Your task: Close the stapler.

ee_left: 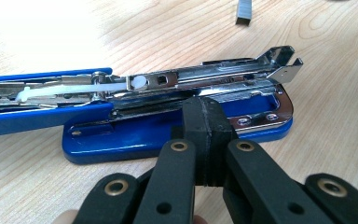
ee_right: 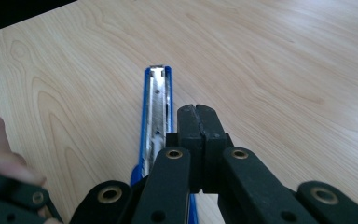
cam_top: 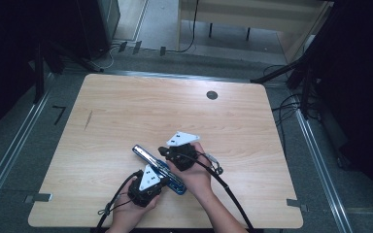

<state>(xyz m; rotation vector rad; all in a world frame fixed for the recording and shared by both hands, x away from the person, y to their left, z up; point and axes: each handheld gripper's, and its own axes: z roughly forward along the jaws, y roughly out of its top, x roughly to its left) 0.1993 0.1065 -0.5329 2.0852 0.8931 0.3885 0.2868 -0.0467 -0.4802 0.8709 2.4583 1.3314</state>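
Note:
A blue stapler [cam_top: 156, 167] lies folded open flat on the wooden table [cam_top: 126, 111], near the front edge. Its chrome magazine [ee_left: 205, 77] stands over the blue base [ee_left: 135, 140], and the top arm [ee_right: 157, 100] stretches away along the table. My left gripper [cam_top: 161, 181] is shut with nothing between its jaws, and its tips [ee_left: 209, 114] sit right at the side of the base; I cannot tell whether they touch it. My right gripper [cam_top: 164, 151] is shut and empty too, hovering just above the top arm with its tips [ee_right: 196, 115] beside the chrome channel.
A short strip of staples [ee_left: 244, 11] lies on the table beyond the stapler. A round cable hole [cam_top: 212, 95] is at the back right of the tabletop. The left hand [ee_right: 0, 149] is close beside my right gripper. Cables trail off the front edge.

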